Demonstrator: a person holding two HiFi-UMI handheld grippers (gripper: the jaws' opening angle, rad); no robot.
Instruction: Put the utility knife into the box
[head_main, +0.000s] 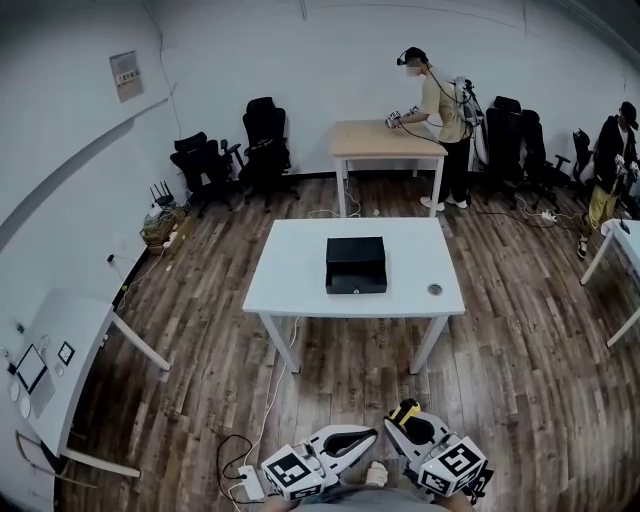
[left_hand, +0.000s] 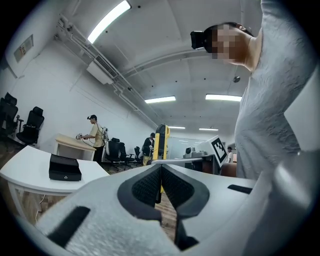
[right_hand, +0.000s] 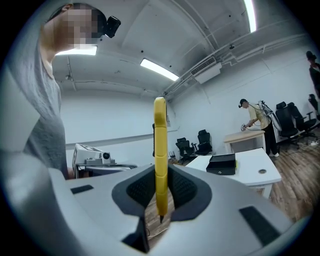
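A black box (head_main: 356, 264) stands open at the middle of the white table (head_main: 300, 285), well ahead of both grippers. My right gripper (head_main: 403, 417) is low at the view's bottom edge, shut on a yellow utility knife (head_main: 405, 409). In the right gripper view the knife (right_hand: 160, 150) stands upright between the pads, with the box (right_hand: 222, 163) far off to the right. My left gripper (head_main: 368, 437) is beside it, shut with nothing in it. In the left gripper view the jaws (left_hand: 161, 170) meet, the knife (left_hand: 161, 140) shows beyond them, and the box (left_hand: 65, 168) lies to the left.
A round cable hole (head_main: 434, 289) sits at the table's front right. Cables (head_main: 262, 420) trail over the wood floor below the table. A person (head_main: 440, 120) works at a wooden table (head_main: 375, 140) behind. Black office chairs (head_main: 262, 140) line the back wall. A white desk (head_main: 70, 350) stands at left.
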